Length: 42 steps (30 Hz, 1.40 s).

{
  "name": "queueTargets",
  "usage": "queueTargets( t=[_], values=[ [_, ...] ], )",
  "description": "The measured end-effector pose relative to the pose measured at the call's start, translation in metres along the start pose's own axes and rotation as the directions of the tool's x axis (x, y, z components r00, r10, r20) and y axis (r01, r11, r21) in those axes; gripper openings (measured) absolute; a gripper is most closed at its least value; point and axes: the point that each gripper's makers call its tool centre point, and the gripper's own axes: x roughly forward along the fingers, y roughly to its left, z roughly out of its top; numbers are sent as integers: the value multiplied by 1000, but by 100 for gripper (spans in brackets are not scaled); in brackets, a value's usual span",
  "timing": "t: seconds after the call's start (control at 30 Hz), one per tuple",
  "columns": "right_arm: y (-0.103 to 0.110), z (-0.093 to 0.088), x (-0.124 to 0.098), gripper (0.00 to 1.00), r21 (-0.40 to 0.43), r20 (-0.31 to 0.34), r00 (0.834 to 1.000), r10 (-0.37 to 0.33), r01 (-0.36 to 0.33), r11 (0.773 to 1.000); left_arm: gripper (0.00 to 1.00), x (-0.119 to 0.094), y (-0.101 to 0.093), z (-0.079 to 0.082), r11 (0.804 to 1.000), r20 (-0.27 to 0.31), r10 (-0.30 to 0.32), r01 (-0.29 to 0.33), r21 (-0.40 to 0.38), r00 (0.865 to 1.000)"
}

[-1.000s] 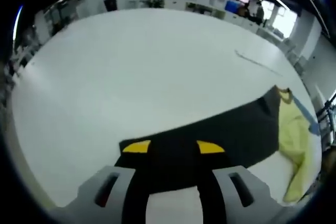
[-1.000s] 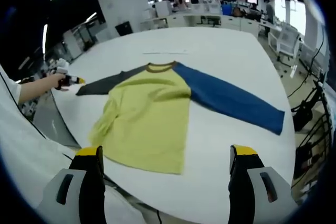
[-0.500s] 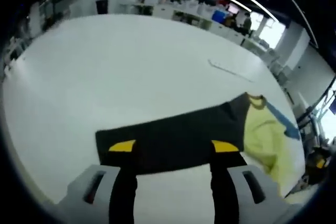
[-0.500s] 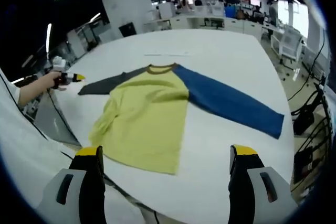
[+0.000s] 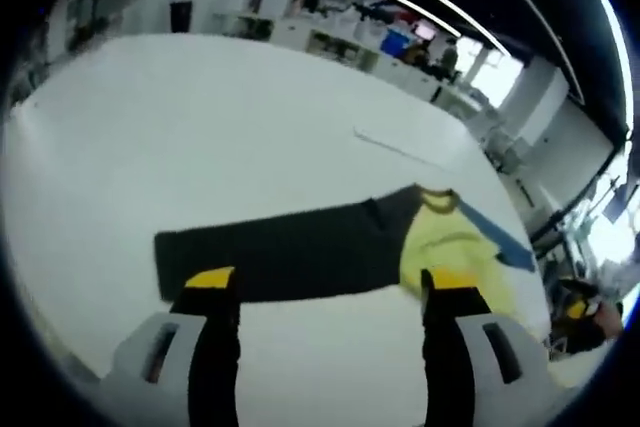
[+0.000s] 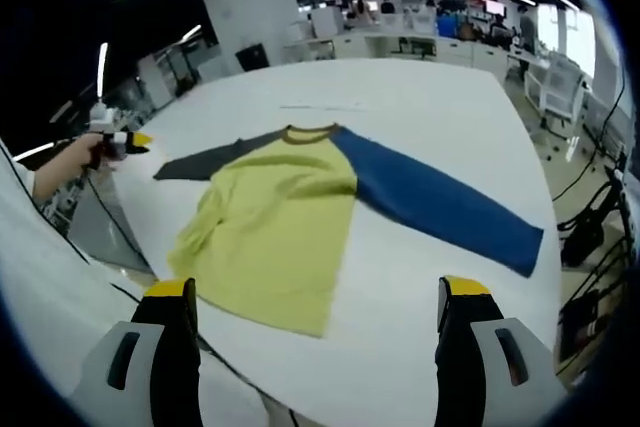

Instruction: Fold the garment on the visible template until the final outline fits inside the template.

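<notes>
A long-sleeved shirt lies flat on the white table (image 6: 420, 97). It has a yellow body (image 6: 275, 227), a blue sleeve (image 6: 440, 202) stretched to the right and a dark grey sleeve (image 6: 205, 159) to the left. In the left gripper view the dark sleeve (image 5: 280, 259) lies straight just past my left gripper (image 5: 332, 282), which is open and holds nothing. The yellow body (image 5: 450, 247) and blue sleeve (image 5: 495, 237) sit beyond it. A hand holds the left gripper (image 6: 120, 140) off the cuff's end. My right gripper (image 6: 316, 289) hangs open above the shirt's hem.
A thin pale line (image 6: 320, 105) lies on the table behind the collar, the same line (image 5: 395, 145) beyond the shirt. The table's near edge (image 6: 150, 282) drops off by a white garment on the person at left. Office desks and chairs stand beyond the far edge.
My left gripper's jaws have spread apart and drawn back from the dark sleeve, which now lies free on the table. The right gripper has stayed open and nearly still.
</notes>
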Motion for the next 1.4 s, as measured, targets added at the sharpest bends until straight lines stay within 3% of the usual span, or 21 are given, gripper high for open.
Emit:
queueTargets(
  t=[0.33,0.53,0.63,0.8,0.93,1.13,1.4],
  values=[
    [-8,7,2,100,-17,8,1000,18,-18,1000,85,-13,-38,-3,996,13,-80,80,32,997],
    [-10,9,3,100,-27,5,999,36,-36,999,92,-21,-62,-11,984,-5,-135,134,114,991],
    [-11,9,3,100,-28,6,999,44,-44,999,93,-26,-78,-17,970,-21,-189,190,154,982],
    [-11,9,2,100,-31,5,999,51,-51,998,97,-32,-93,-26,955,-35,-226,228,190,974],
    [-9,10,2,100,-30,9,998,65,-65,997,99,-41,-122,-33,937,-13,-298,295,187,954],
    [-7,14,1,100,-33,18,996,83,-82,996,99,-52,-144,-47,929,-32,-312,312,202,950],
    [-5,7,2,98,-28,6,995,100,-100,995,99,-55,-144,-64,933,-60,-291,297,201,955]
  ],
)
